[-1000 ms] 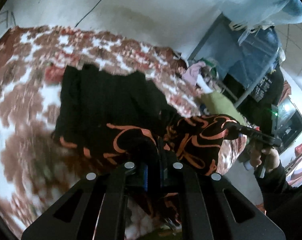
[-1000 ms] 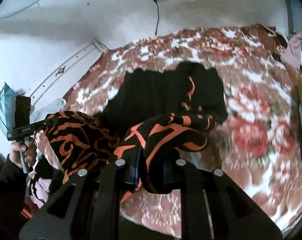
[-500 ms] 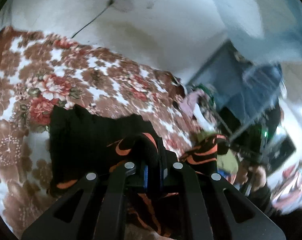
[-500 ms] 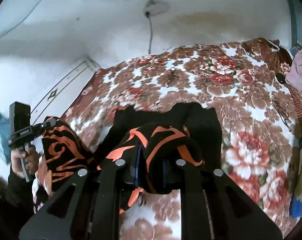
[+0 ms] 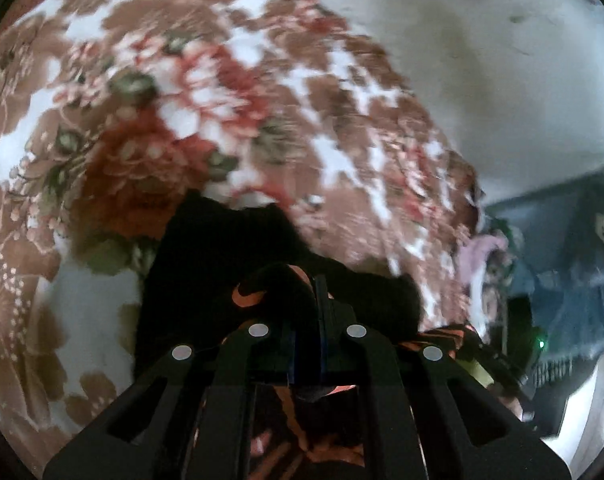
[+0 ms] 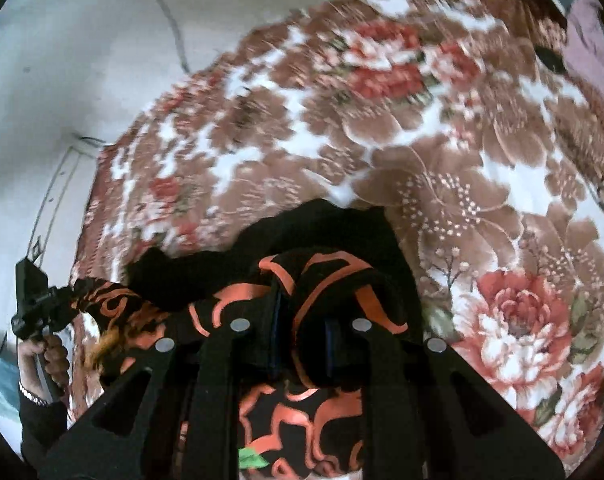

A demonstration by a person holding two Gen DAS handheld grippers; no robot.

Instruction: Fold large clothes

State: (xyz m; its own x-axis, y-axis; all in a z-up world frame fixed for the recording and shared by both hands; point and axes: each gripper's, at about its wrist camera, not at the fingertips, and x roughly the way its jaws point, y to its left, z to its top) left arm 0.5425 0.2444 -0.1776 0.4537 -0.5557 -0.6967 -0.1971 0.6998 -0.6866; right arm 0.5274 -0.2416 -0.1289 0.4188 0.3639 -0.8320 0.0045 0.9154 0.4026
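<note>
Fabric: black cloth with orange swirl print, the large soft garment [image 6: 322,280], draped over a bed and bunched up right at both tools.
Surface: brown, red and white floral plush blanket [image 6: 482,200] on the bed, spreading ahead of and to either side of the jaws in both views.
Right gripper [image 6: 302,336]: jaws closed down tight on a thick fold of the patterned cloth, which humps up over and between them.
Left gripper [image 5: 306,320]: jaws pinched nearly together on a dark ridge of the same garment, an orange streak showing just ahead of the tips.
Left gripper from the right view: the tool [image 6: 34,304] sits off to the left of the right jaws, in a hand, with a patterned corner trailing from it.
Garment body: the plain black part [image 5: 230,264] lies flat on the blanket just beyond the jaws.
Step, as I read it: carrying the held edge forward over the flat black part to make a fold.
Doing it well: keep both tools level and the edge taut between them, so the patterned edge lands square on the far black hem.
Watch for: the bunched cloth at the right jaws. It may land as a lump, so lower first, let go after.
Blur: both views smear, so the exact hem alignment is hard to call.
</note>
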